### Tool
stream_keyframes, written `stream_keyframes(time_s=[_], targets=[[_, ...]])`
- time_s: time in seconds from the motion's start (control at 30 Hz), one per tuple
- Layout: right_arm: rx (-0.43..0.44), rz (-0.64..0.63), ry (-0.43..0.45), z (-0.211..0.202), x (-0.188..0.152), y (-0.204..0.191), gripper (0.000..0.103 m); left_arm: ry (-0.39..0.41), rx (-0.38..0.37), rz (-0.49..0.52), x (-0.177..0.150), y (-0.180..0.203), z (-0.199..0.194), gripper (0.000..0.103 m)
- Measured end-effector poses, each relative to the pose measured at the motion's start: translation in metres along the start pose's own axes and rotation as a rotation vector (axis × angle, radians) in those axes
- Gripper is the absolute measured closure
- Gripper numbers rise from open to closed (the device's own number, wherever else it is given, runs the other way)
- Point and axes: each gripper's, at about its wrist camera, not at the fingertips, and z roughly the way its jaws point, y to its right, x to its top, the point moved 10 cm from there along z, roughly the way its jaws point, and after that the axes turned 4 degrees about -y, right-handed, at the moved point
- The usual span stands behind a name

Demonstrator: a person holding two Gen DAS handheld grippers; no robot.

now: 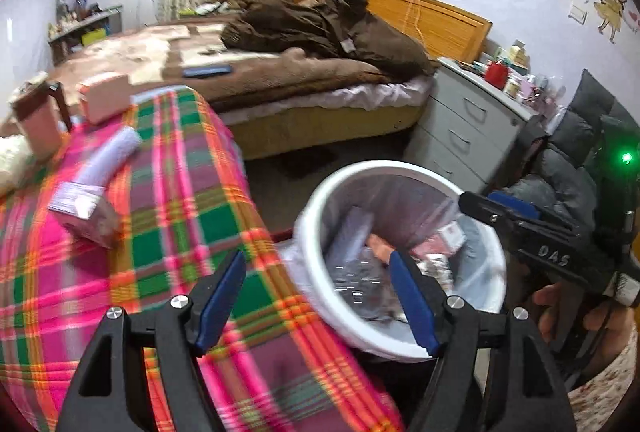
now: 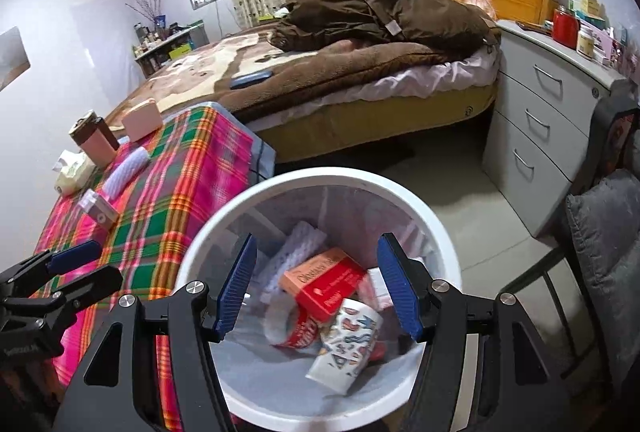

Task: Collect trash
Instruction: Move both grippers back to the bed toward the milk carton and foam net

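A white trash bin with a clear liner stands on the floor beside the plaid-covered table. In it lie a red box, a patterned paper cup, a red-and-white cup and a white foam sleeve. My right gripper hangs open over the bin with nothing between its fingers. My left gripper is open and empty at the table's edge, by the bin rim. On the cloth lie a white ribbed tube and a small pink carton.
At the table's far end stand a pink box, a tumbler and a tissue pack. A bed lies behind, a grey drawer cabinet to the right, and a chair with a grey jacket beside the bin.
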Motion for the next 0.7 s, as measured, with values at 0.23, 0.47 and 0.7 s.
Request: stream_keyframes(time_s=[0.23, 0.47, 0.7], targets=[[0.049, -0.042, 0.001, 0.004, 0.0, -0.031, 0.039, 0.034, 0.031, -0.083, -0.002, -0.047, -0.02, 0.027], [0.079, -0.078, -0.014, 0.014, 0.0, -0.059, 0.039, 0.051, 0.12, -0.171, -0.008, -0.104, -0.035, 0.026], [0.117, -0.131, -0.034, 0.029, 0.006, -0.09, 0.039, 0.05, 0.186, -0.26, -0.009, -0.15, -0.035, 0.022]])
